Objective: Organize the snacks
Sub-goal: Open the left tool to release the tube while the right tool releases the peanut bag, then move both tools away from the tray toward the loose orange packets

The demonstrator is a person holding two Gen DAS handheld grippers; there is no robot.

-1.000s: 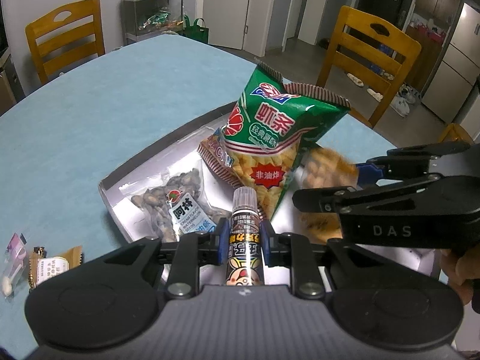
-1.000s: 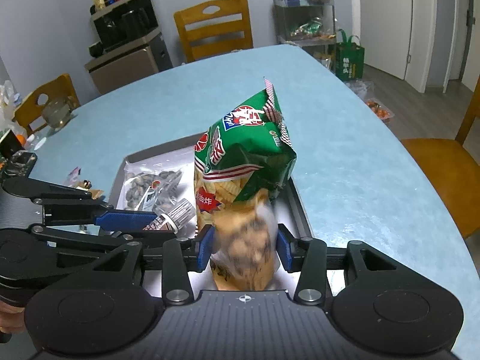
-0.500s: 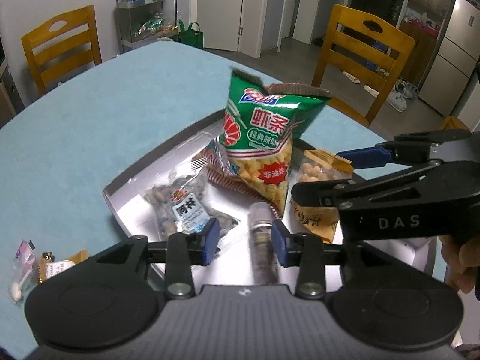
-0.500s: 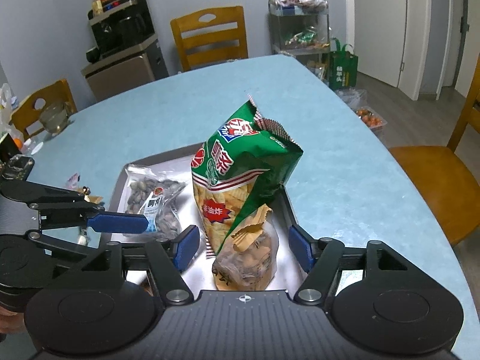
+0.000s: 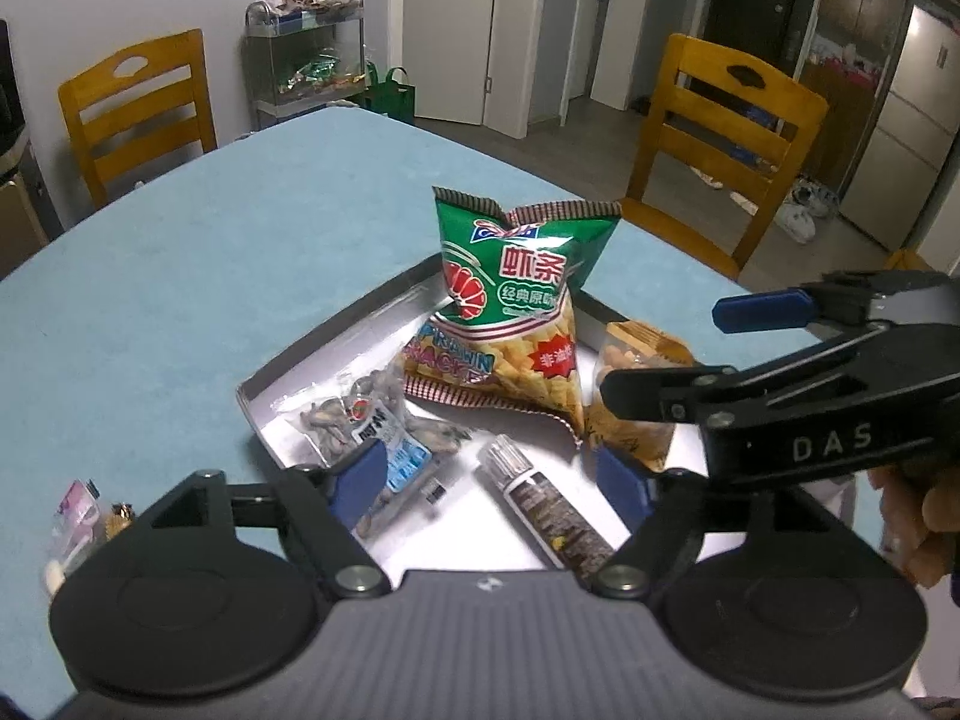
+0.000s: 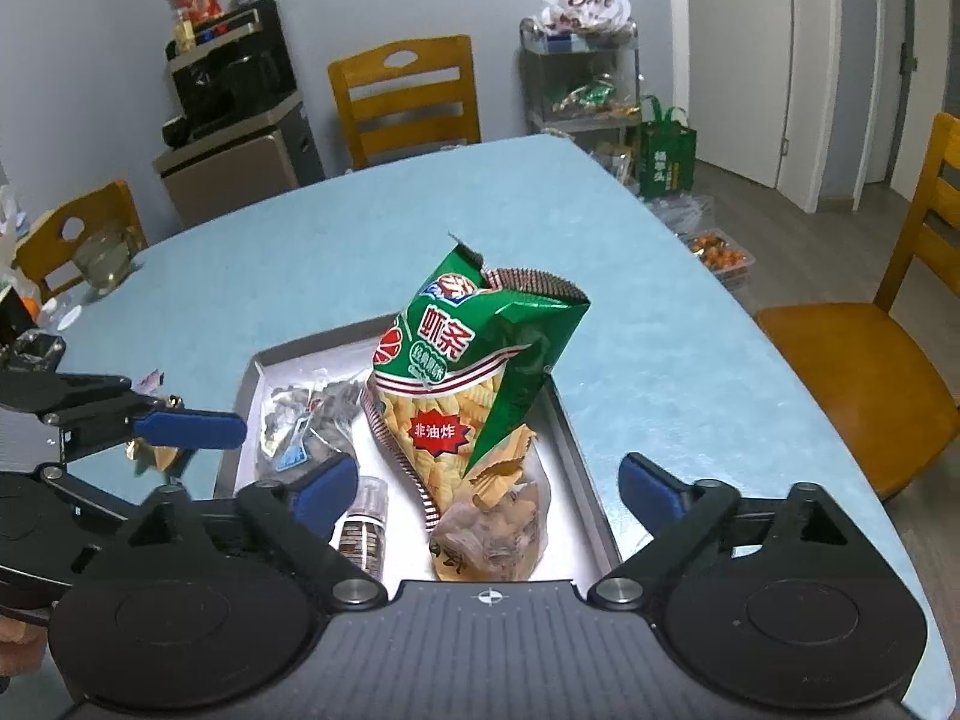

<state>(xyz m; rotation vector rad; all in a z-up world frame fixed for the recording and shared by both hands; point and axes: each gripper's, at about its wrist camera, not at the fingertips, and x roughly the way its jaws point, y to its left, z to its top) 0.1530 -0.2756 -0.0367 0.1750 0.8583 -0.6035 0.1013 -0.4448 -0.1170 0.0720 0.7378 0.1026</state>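
Through my left claw's camera, my left claw [image 5: 489, 477] is opening wide over the tray [image 5: 336, 333]; the small tube [image 5: 543, 507] is lying loose between the jaws, long axis running away and leftward. Its near end is hiding behind my claw body. Through my right claw's camera, my right claw [image 6: 489, 495] is opening too, the peanut bag [image 6: 492, 531] leaning free between the jaws against the green chip bag [image 6: 474, 372]; its bottom is being cut off
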